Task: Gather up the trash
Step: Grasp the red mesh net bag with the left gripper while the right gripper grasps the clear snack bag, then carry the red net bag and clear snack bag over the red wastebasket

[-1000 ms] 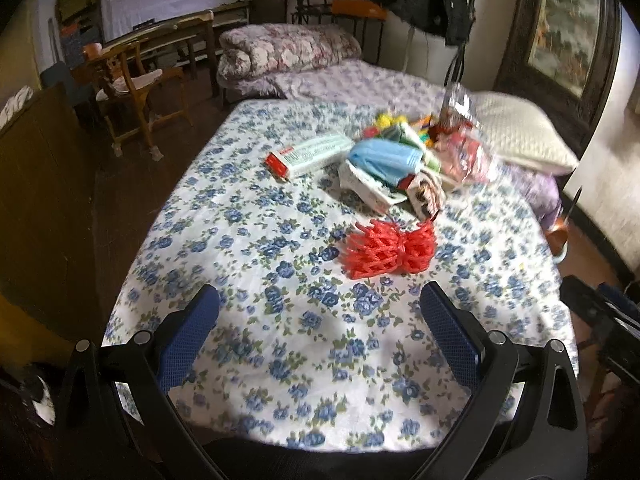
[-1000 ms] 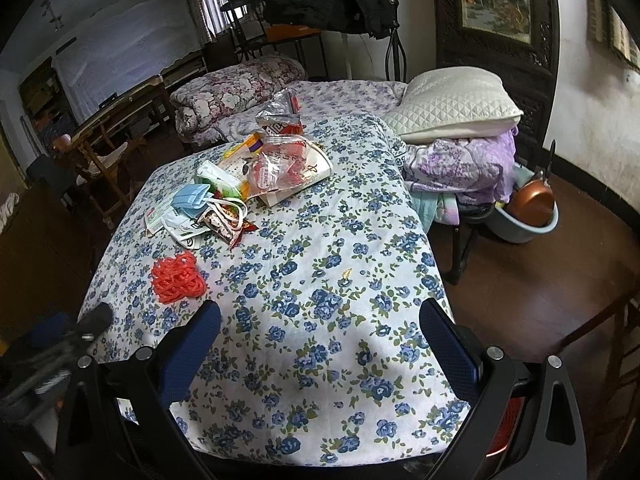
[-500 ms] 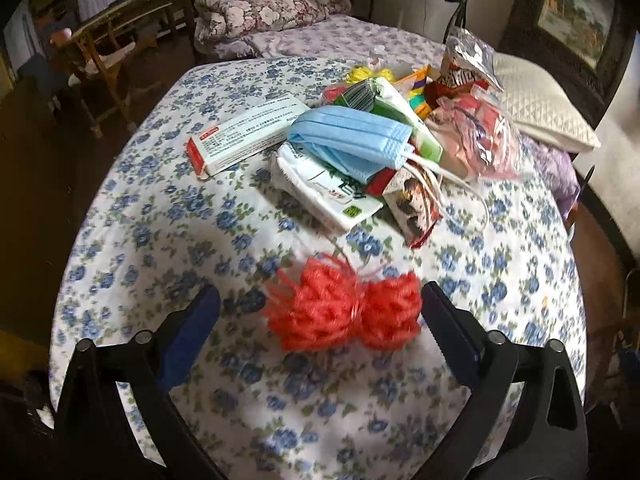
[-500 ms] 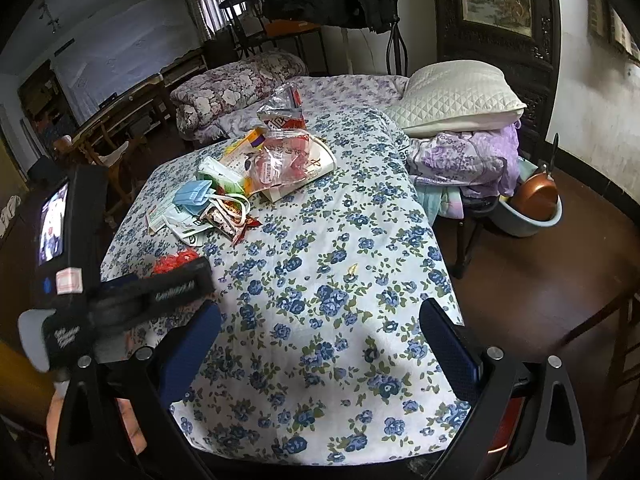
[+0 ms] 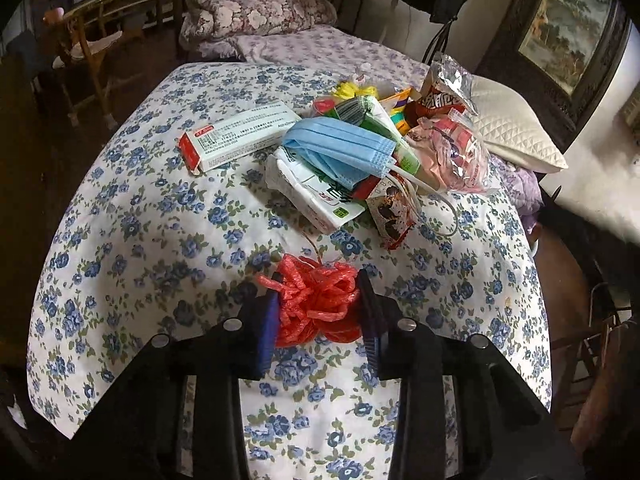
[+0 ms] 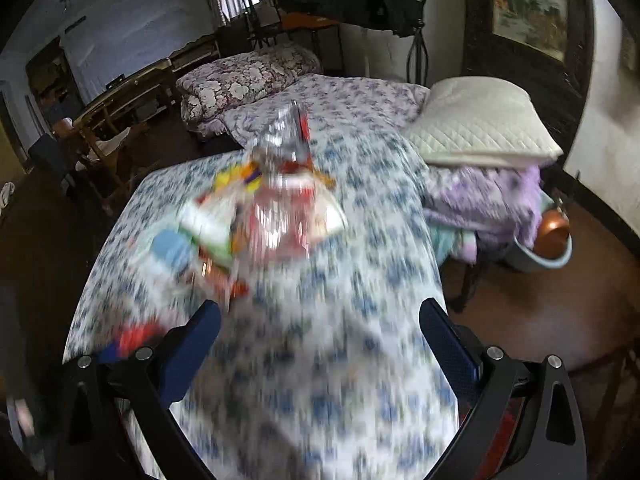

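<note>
We saw a table point(image 5: 132, 240) draped in a white cloth printed with blue flowers, filling most of both wrist views, in a dim room with a bed beyond it.

Toward the far right part of the table lay a heap of trash point(image 5: 384, 152): a long white medicine box point(image 5: 240, 134) with a red end, a blue face mask point(image 5: 340, 150), a white tissue packet point(image 5: 316, 200), and crinkled snack wrappers point(image 5: 448, 152) stacked against each other.

Nearer to us, apart from that heap, sat a red plastic mesh bundle point(image 5: 320, 304), a loose, springy tangle of netting, bunched into a rough ball with frayed strips sticking out to the left.

Our left gripper point(image 5: 320, 312) was closed around that bundle, one blue pad pressed to each of its sides, so the bundle lay directly between the fingers and bulged above them. We could not tell whether it had left the cloth.

Our right gripper point(image 6: 320, 344) hung over the near right part of the table with its jaws wide apart and nothing between them. Its view was badly blurred. The heap lay ahead of it and to the left; the red bundle point(image 6: 136, 336) showed only as a smear at its lower left.

We judged that the left hand, already holding the netting, was placed to lift it away.
</note>
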A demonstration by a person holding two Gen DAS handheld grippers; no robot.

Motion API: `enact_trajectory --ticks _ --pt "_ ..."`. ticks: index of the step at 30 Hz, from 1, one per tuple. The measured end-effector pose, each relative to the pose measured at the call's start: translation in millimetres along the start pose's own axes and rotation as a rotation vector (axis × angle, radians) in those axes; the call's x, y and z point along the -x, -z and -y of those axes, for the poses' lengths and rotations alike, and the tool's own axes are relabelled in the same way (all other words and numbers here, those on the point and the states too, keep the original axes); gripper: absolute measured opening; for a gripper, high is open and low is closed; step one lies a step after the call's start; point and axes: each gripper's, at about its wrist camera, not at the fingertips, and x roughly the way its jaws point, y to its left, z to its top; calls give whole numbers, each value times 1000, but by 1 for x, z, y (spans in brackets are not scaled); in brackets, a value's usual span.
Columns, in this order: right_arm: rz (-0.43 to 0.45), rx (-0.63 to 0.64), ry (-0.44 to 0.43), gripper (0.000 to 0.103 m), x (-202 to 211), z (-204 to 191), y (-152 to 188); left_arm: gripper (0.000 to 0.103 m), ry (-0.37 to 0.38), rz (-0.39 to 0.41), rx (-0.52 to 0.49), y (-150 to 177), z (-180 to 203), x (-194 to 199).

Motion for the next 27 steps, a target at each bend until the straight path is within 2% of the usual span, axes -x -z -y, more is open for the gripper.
enact_trajectory --ticks 4,7,12,14,15,19,27 --pt "-65 38 24 97 -39 -15 -26 36 24 0 20 0 -9 1" --pt "-88 51 77 97 -59 -25 -32 36 48 -5 45 -2 -16 0" --pt "-96 69 69 96 -77 -34 -31 36 67 -12 53 -1 -18 -2" --pt "-71 71 30 58 -76 -35 -26 36 69 -13 49 -2 -17 -4" --pt "-65 69 28 58 -74 -35 -25 36 68 -11 47 -1 -16 -4" --pt "-4 92 7 45 -46 -34 -17 36 65 -5 56 -3 -18 -5" --pt "44 86 -34 45 30 -10 17 36 86 6 67 -3 -18 -2"
